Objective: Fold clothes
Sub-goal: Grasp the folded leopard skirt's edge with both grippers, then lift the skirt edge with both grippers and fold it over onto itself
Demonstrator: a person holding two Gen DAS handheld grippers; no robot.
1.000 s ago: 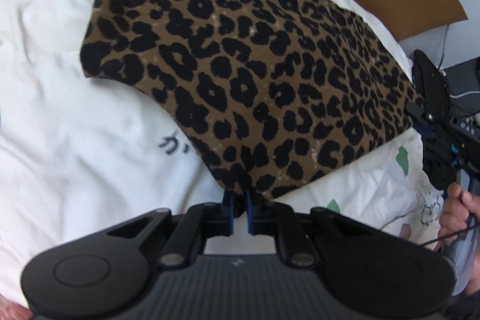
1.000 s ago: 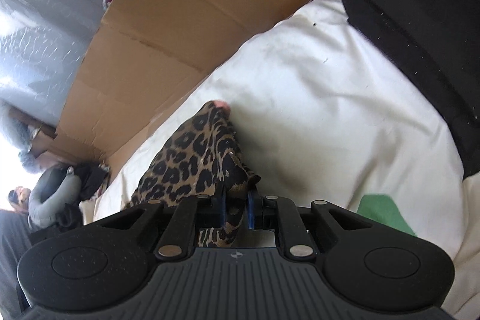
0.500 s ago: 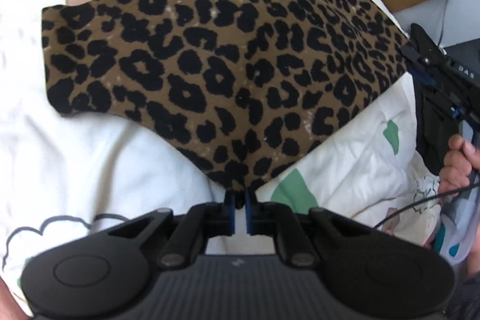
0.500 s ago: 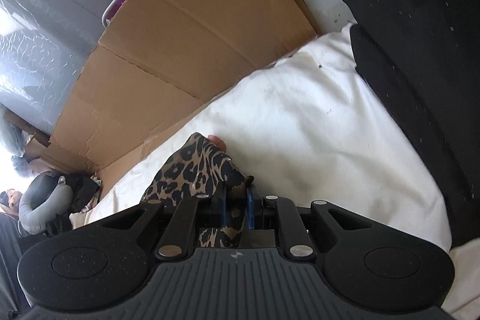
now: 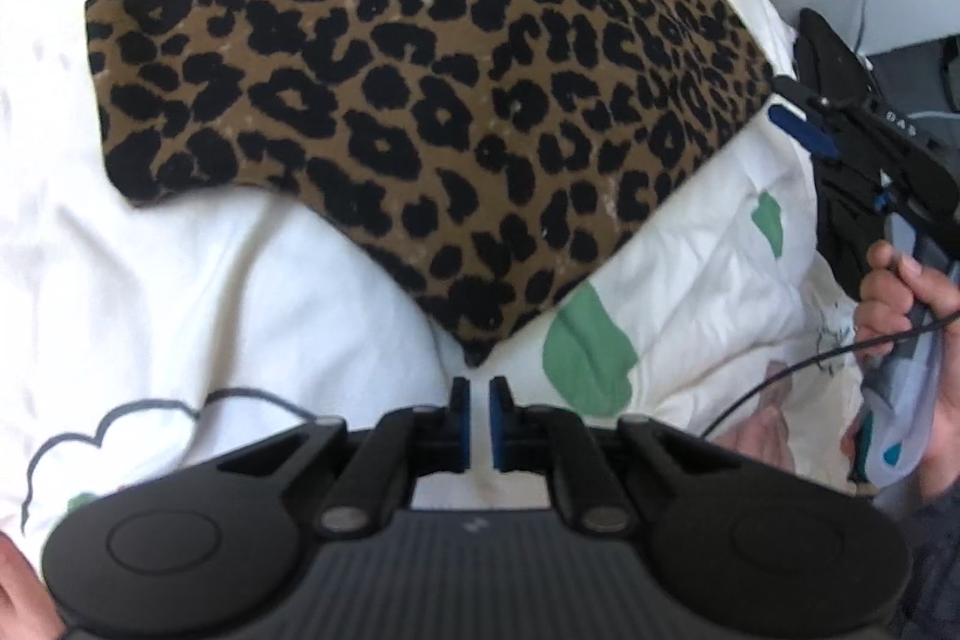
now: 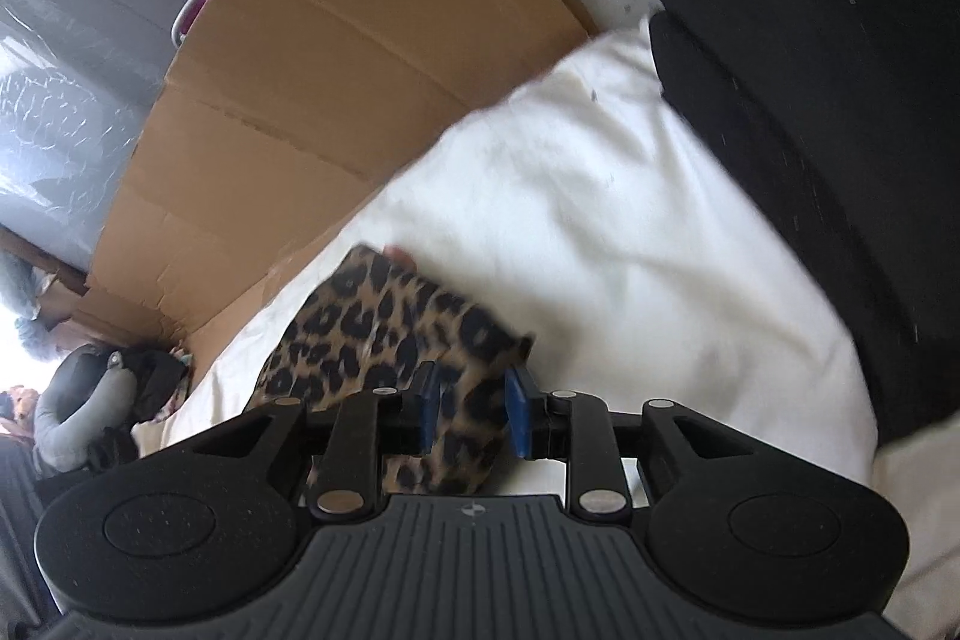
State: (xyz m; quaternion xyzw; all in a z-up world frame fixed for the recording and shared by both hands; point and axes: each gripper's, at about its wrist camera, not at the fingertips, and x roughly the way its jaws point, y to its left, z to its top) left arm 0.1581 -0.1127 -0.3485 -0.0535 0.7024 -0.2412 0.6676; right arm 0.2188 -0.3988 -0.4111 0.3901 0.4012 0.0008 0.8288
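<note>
A leopard-print garment (image 5: 450, 100) lies spread flat on a white printed duvet (image 5: 180, 280). Its near corner points at my left gripper (image 5: 478, 400), which is shut and sits just short of that corner, holding nothing. In the right wrist view the garment's other corner (image 6: 372, 334) lies between the blue pads of my right gripper (image 6: 474, 400). Those jaws are opening, and the right pad stands apart from the fabric. The left wrist view also shows the right gripper (image 5: 792, 109) at the garment's right corner, with a hand (image 5: 900, 292) on its handle.
Flat cardboard (image 6: 360, 70) leans along the far edge of the bed. A black pile of fabric (image 6: 810, 70) lies on the duvet to the right of the right gripper. Grey wrapped bulk (image 6: 60, 40) stands at the far left. A cable (image 5: 780, 376) trails from the right gripper.
The near corner has slipped out of my left jaws, and that gripper has drawn back from it. The right jaws have spread apart around the other corner.
</note>
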